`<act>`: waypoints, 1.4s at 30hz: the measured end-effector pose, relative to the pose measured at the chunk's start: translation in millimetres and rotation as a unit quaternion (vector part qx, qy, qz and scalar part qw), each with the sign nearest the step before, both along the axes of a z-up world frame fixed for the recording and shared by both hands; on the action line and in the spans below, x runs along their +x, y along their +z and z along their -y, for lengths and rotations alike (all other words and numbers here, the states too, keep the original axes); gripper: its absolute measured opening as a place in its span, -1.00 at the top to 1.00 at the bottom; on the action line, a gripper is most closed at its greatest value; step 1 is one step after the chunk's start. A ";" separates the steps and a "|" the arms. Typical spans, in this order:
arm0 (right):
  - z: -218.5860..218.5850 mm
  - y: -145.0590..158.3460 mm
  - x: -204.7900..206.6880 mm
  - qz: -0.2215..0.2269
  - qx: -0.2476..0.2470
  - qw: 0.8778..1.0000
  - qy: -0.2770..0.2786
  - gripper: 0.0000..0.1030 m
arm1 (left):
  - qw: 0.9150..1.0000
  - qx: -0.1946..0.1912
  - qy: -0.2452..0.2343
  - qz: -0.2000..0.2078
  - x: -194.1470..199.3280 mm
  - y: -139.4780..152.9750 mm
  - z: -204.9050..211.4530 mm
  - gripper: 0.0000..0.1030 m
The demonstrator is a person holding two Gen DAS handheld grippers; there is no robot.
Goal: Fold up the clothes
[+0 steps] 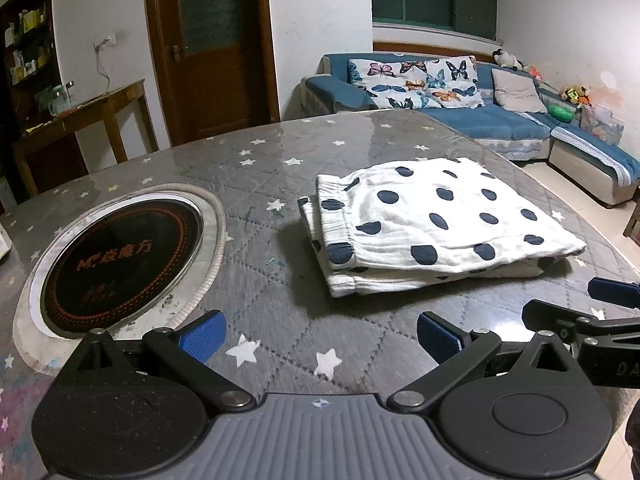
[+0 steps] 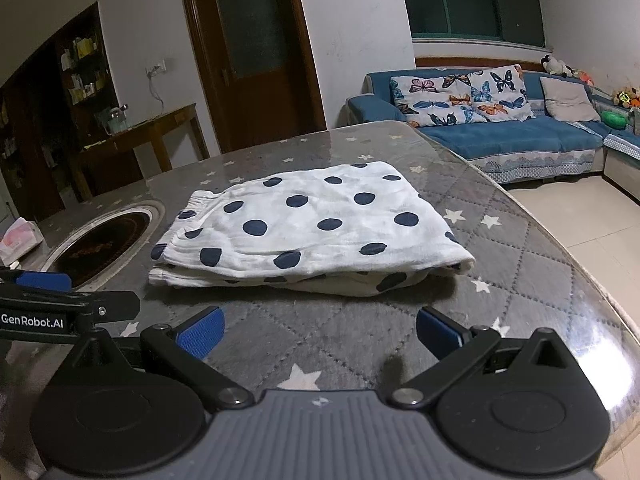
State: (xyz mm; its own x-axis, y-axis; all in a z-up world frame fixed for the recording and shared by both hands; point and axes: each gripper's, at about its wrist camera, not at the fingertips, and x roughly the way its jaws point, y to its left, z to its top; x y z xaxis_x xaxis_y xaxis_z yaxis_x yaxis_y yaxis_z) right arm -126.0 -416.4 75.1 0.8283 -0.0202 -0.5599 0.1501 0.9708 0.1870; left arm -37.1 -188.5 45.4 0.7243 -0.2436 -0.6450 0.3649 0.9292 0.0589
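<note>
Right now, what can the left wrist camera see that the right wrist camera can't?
Only the left wrist view shows the whole round cooktop and the open right claw poking in from the right. Only the right wrist view shows the pink tissue pack and the open left claw at its left edge. Both show the folded spotted clothes on the starry table, and the blue sofa.

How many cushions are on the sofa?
2: a butterfly-print cushion at the sofa's left end, and a plain beige cushion to its right. Others may be hidden.
</note>
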 end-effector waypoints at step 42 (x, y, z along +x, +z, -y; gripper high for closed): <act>-8.8 11.1 -13.6 0.020 0.004 1.000 0.002 -1.00 | 1.000 -0.005 -0.013 0.019 -22.5 9.0 -4.2 -1.00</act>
